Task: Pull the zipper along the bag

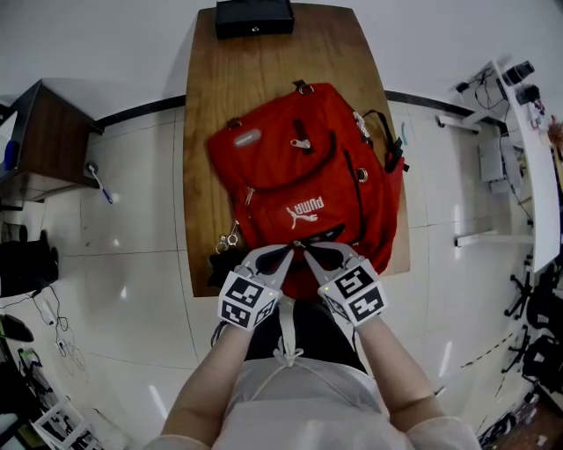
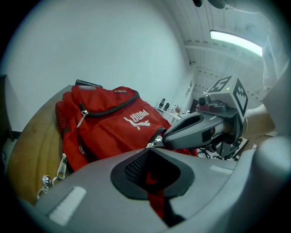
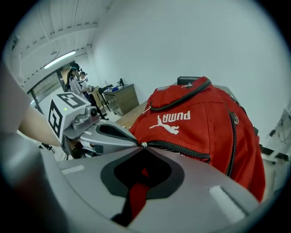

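A red backpack [image 1: 299, 176] with a white logo lies on the wooden table [image 1: 211, 105]. Both grippers meet tip to tip at its near edge, where a black zipper [image 3: 182, 149] starts. My left gripper [image 1: 290, 250] is shut, and red bag fabric shows between its jaws in the left gripper view [image 2: 149, 148]. My right gripper [image 1: 305, 250] is shut too, with the small metal zipper pull [image 3: 143, 145] at its tips. The zipper runs off to the right and up the bag's side.
A black box [image 1: 254, 16] sits at the table's far end. A metal key clip [image 1: 229, 241] hangs off the bag's left side. A dark cabinet [image 1: 48, 141] stands on the left and a white bench [image 1: 528, 158] on the right. The floor is tiled.
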`<control>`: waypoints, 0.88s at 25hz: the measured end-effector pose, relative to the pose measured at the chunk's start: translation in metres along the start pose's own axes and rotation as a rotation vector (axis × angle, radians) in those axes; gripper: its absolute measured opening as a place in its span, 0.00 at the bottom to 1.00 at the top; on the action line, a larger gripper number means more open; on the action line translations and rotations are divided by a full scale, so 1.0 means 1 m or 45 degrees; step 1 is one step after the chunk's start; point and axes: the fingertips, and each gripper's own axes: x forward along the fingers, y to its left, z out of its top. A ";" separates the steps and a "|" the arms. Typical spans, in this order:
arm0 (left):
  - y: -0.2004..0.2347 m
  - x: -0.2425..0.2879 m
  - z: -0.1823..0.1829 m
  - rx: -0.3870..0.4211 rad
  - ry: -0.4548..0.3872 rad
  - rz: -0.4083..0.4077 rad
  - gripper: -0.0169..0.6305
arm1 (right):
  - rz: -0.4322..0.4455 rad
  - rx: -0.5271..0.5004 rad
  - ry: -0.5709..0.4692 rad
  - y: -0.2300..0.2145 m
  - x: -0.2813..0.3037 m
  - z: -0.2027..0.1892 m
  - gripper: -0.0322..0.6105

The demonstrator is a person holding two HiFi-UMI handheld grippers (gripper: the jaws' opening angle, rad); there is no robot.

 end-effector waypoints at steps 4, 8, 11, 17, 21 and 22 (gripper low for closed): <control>0.003 0.012 -0.006 -0.002 0.052 0.054 0.04 | 0.038 -0.003 0.021 -0.002 0.001 -0.001 0.06; 0.007 0.017 -0.008 -0.016 0.087 0.052 0.04 | 0.035 -0.028 0.033 -0.010 -0.001 -0.003 0.06; 0.007 0.018 -0.009 -0.004 0.125 0.066 0.04 | 0.052 -0.023 0.040 -0.016 -0.005 -0.005 0.06; 0.007 0.019 -0.009 -0.017 0.162 0.079 0.04 | 0.072 -0.033 0.053 -0.025 -0.021 -0.008 0.06; 0.006 0.019 -0.009 -0.014 0.186 0.103 0.04 | 0.081 -0.040 0.052 -0.035 -0.032 -0.010 0.06; 0.006 0.020 -0.009 -0.022 0.187 0.109 0.04 | 0.084 -0.042 0.052 -0.037 -0.034 -0.010 0.06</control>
